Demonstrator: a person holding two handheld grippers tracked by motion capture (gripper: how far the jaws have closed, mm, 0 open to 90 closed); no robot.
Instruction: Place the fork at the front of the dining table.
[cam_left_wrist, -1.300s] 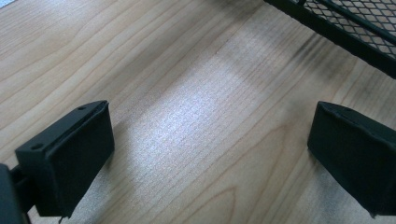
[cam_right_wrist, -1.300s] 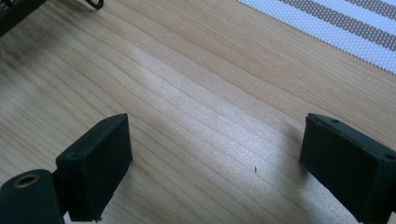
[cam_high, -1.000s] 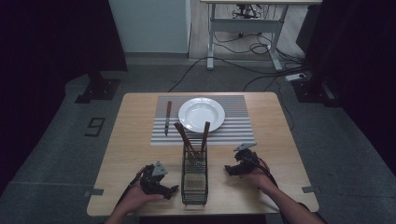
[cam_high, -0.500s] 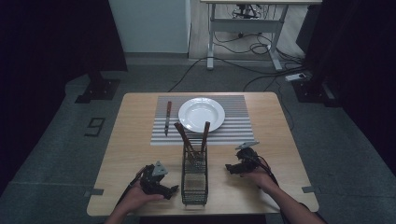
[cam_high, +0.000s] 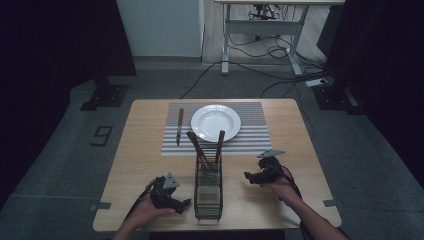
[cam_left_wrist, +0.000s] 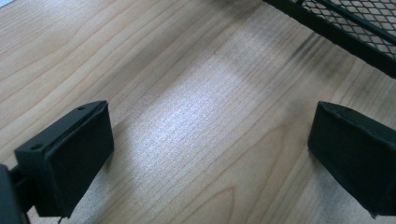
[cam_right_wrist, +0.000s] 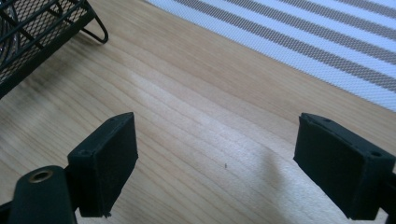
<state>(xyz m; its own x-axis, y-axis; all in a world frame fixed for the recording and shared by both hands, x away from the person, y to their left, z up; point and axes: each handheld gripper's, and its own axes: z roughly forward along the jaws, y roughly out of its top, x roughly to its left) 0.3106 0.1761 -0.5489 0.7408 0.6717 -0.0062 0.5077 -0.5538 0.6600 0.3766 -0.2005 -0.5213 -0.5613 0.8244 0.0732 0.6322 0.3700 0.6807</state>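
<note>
High view showed both grippers flanking the mesh caddy (cam_high: 208, 187): left gripper (cam_high: 186, 202) and right gripper (cam_high: 246, 175), jaws spread wide, empty. Two utensils (cam_high: 199, 150) stood inside the caddy. Best approach: grasp one handle high, then lift straight upward.

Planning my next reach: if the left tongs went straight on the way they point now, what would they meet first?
Probably the black mesh basket: the left tongs stand open over bare table, and the basket's base crosses just ahead and to one side. Depth is uncertain.
</note>
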